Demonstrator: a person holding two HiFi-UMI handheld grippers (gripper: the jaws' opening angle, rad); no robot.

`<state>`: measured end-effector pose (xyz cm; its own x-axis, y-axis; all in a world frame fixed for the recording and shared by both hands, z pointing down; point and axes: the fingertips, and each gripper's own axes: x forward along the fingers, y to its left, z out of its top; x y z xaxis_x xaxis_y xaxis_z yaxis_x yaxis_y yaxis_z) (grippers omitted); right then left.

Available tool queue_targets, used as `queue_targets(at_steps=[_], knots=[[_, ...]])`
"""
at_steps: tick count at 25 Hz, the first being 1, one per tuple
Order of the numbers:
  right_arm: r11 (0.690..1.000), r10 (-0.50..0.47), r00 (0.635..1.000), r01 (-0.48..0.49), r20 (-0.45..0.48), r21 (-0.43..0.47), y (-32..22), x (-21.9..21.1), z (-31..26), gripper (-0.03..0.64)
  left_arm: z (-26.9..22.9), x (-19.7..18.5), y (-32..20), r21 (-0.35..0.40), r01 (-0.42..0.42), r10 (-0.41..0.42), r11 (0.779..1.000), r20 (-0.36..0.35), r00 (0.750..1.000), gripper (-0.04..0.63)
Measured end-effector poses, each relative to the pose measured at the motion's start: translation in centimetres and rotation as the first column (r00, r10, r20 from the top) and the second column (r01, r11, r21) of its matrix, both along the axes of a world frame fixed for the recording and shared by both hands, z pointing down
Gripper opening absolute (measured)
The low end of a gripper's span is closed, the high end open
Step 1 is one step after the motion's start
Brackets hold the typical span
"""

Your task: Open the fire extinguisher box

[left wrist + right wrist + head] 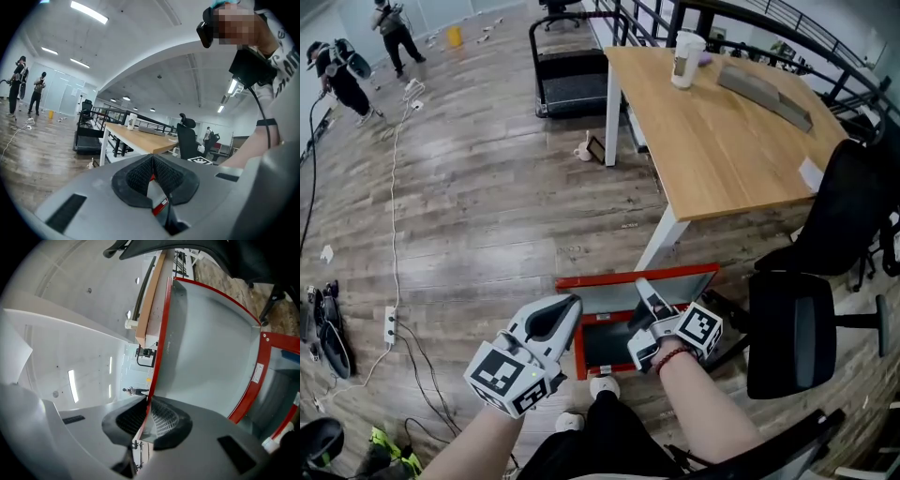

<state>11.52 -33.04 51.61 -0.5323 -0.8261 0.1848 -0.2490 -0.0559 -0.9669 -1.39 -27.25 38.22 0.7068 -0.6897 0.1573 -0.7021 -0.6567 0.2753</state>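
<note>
The red fire extinguisher box (579, 354) lies on the wooden floor in front of my feet. Its lid (619, 295), grey inside with a red rim, stands raised at the far side. My right gripper (645, 287) is shut on the lid's upper edge. In the right gripper view the red rim (162, 333) runs straight between the pads of that gripper (149, 401), with the lid's grey inside (211, 343) to the right. My left gripper (573, 305) hovers by the box's left end. In the left gripper view its jaws (152, 159) meet at the tips with nothing clamped.
A wooden desk (722, 141) with a cup (686, 58) stands just behind the box. A black office chair (797, 328) is close on the right. Cables and a power strip (391, 323) lie on the floor at left. A treadmill (572, 84) and two people (337, 75) are far back.
</note>
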Motion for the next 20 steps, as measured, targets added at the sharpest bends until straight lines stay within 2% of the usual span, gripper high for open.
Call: queue_targets(at_steps=[4, 13, 20], knots=[[1.000, 0.013, 1.000, -0.013, 0.008, -0.028, -1.5, 0.0, 0.5, 0.034, 0.3, 0.5, -1.4, 0.009, 0.008, -0.008, 1.000, 0.019, 1.000, 0.008], [0.997, 0.022, 0.999, -0.021, 0.024, -0.068, -3.8, -0.2, 1.4, 0.032, 1.0, 0.2, -4.5, -0.001, 0.046, -0.046, 0.999, -0.007, 0.999, 0.008], [0.993, 0.061, 0.998, -0.059, 0.019, -0.101, -5.0, -0.3, 2.1, 0.031, 1.9, 0.2, -7.1, -0.020, 0.005, -0.005, 1.000, -0.028, 1.000, 0.008]])
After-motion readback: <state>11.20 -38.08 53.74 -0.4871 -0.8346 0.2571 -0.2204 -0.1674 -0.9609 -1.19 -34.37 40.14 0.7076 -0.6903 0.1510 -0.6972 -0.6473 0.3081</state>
